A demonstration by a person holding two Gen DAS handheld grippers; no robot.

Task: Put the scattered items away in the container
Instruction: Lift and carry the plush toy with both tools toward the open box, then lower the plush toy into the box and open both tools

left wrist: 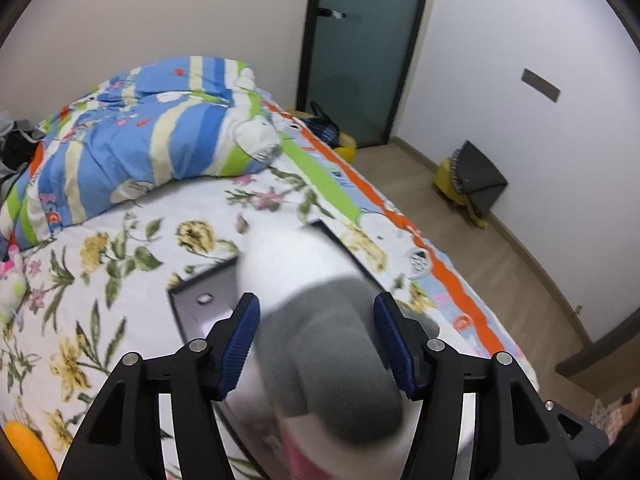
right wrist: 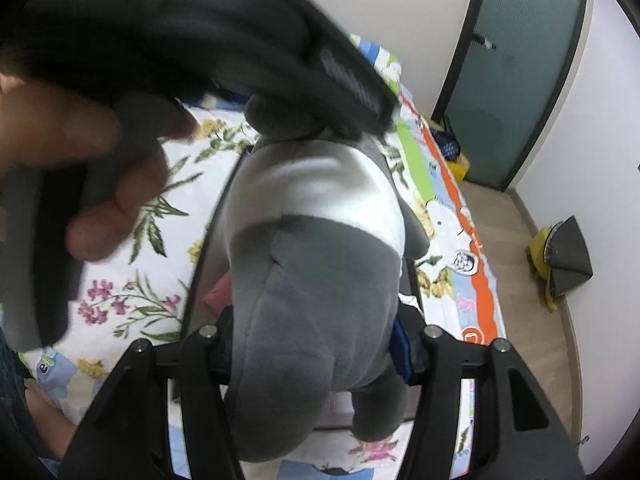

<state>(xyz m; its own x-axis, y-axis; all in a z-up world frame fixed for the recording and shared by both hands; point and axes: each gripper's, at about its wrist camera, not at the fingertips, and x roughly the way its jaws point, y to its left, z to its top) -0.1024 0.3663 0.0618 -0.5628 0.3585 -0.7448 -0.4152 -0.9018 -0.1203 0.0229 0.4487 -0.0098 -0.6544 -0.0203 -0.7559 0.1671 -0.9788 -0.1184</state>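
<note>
A grey and white plush toy (right wrist: 316, 264) hangs between the fingers of my right gripper (right wrist: 316, 352), which is shut on its grey body. It is above a black-rimmed container (left wrist: 200, 300) lying on the flowered bed sheet (left wrist: 100, 280). In the left wrist view the same plush (left wrist: 320, 312) fills the gap of my left gripper (left wrist: 316, 340), whose blue pads (left wrist: 240, 340) stand wide apart beside it. Whether those pads touch the plush I cannot tell. The left gripper's body and the hand holding it (right wrist: 100, 184) show blurred above the plush in the right wrist view. A pink item (right wrist: 218, 294) lies inside the container.
A rumpled blue striped quilt (left wrist: 152, 136) lies at the head of the bed. An orange object (left wrist: 28, 452) sits at the near left. The bed's right edge (left wrist: 460, 280) drops to a wooden floor. A yellow stool with a dark cloth (left wrist: 468, 180) stands by the wall near a glass door (left wrist: 360, 52).
</note>
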